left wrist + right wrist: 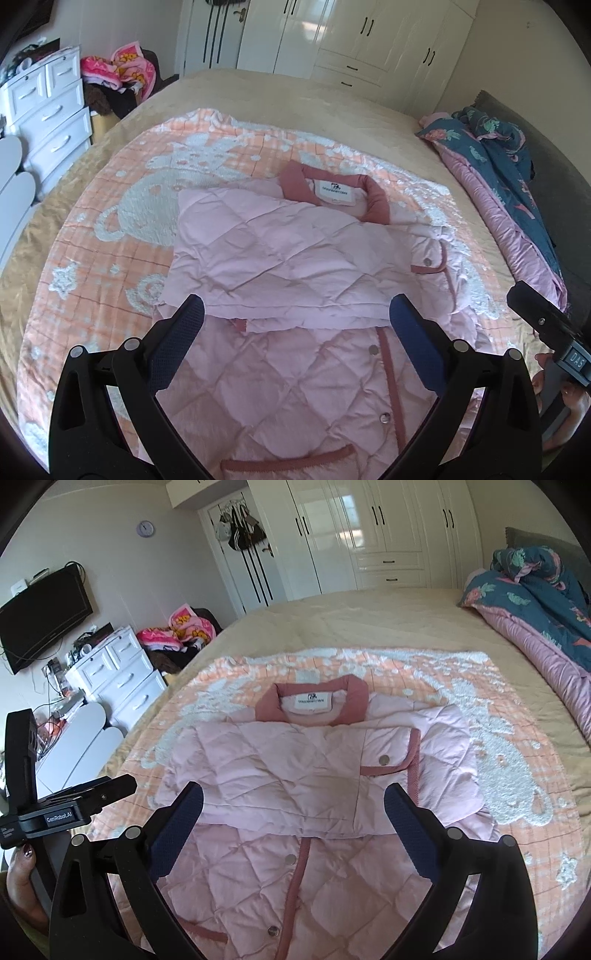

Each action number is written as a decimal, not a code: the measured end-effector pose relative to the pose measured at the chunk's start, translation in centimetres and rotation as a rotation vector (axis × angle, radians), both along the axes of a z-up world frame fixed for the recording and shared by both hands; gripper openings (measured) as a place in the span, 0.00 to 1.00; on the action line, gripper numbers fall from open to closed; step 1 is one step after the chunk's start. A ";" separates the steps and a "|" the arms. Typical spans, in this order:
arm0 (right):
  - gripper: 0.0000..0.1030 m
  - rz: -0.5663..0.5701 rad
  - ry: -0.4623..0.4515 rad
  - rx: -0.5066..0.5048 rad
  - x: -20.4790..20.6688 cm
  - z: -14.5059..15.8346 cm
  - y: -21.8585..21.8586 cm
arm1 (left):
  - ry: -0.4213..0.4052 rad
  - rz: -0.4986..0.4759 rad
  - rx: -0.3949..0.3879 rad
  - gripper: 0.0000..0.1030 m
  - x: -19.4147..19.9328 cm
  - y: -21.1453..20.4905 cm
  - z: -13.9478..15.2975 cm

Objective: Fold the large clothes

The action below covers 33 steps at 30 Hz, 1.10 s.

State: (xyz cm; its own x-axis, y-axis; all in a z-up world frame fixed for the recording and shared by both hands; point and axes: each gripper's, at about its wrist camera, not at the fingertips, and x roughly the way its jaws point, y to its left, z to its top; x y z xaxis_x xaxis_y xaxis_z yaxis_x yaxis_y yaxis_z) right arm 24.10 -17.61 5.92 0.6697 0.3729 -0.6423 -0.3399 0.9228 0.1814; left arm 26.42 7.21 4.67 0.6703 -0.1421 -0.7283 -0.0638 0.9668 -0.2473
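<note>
A pale pink quilted jacket with a darker pink collar lies on an orange-and-white blanket on the bed. Both sleeves are folded across its chest; the snap-button front runs toward me. My left gripper hangs above the jacket's lower half, jaws wide, nothing between them. My right gripper hovers likewise over the jacket, jaws wide and empty. In the left wrist view the right gripper's body shows at the right edge with a hand under it; the right wrist view shows the left gripper's body at the left.
A rolled teal-and-pink quilt lies along the bed's right side. A white drawer chest stands left of the bed, with a pile of pink cloth beyond. White wardrobes line the far wall.
</note>
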 end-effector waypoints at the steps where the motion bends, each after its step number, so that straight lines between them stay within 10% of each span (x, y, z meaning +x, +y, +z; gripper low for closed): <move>1: 0.96 -0.001 -0.006 0.004 -0.4 0.4 -0.2 | -0.006 -0.001 0.000 0.91 -0.3 -0.1 0.3; 33: 0.96 -0.028 -0.082 -0.009 -10.6 2.3 -7.3 | -0.075 0.038 -0.017 0.92 -11.0 0.1 1.5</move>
